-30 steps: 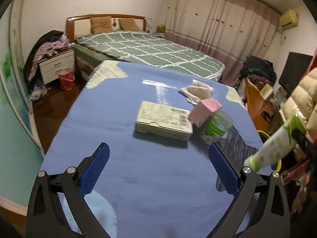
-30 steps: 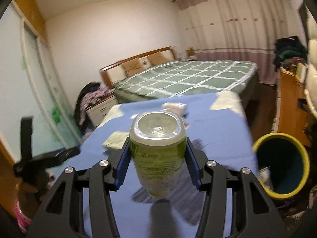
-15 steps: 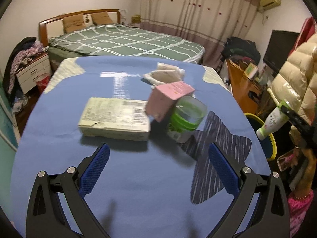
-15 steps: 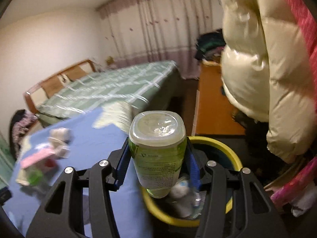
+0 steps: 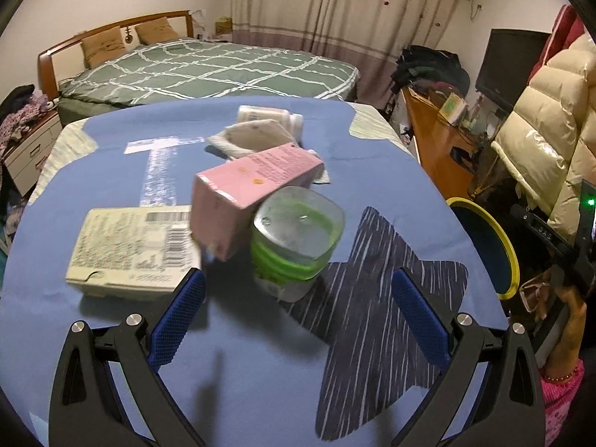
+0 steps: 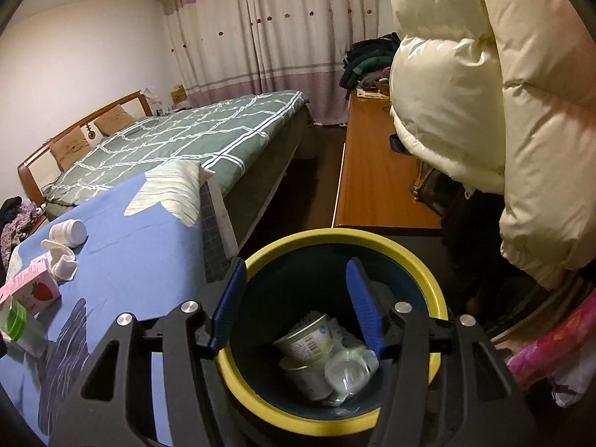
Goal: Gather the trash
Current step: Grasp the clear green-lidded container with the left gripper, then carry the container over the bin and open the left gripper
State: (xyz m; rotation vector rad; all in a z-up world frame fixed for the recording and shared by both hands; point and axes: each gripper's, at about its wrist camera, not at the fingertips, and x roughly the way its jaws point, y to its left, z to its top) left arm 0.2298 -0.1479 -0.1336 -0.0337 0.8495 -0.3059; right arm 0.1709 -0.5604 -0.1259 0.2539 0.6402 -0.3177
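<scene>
Behind your work you have a bedroom with a green checked bed (image 5: 208, 70) and long curtains, and close to you a table (image 5: 111, 171) under a blue cloth that carries the trash not yet collected. Beside the table's right edge, on the floor, stands the bin (image 6: 342, 246) with a yellow rim, placed low so you can drop things into it from above. Inside it lie several white cups and a clear plastic bottle.

Your right tongs (image 6: 296, 303) hang directly over the bin's mouth with the jaws apart and nothing between them, so I judge the drop is done. Your left tongs (image 5: 298, 313) are wide open and empty, pointing at the pile on the table.

In that pile, a flat pale box (image 5: 138, 249) lies on the cloth. A pink carton (image 5: 253, 178) leans tilted on a clear bottle with green label (image 5: 294, 238), which lies with its base toward you, just in front of the left jaws. Farther away are a crumpled tissue (image 5: 253, 136) and a small white bottle (image 5: 268, 114), touching each other.
</scene>
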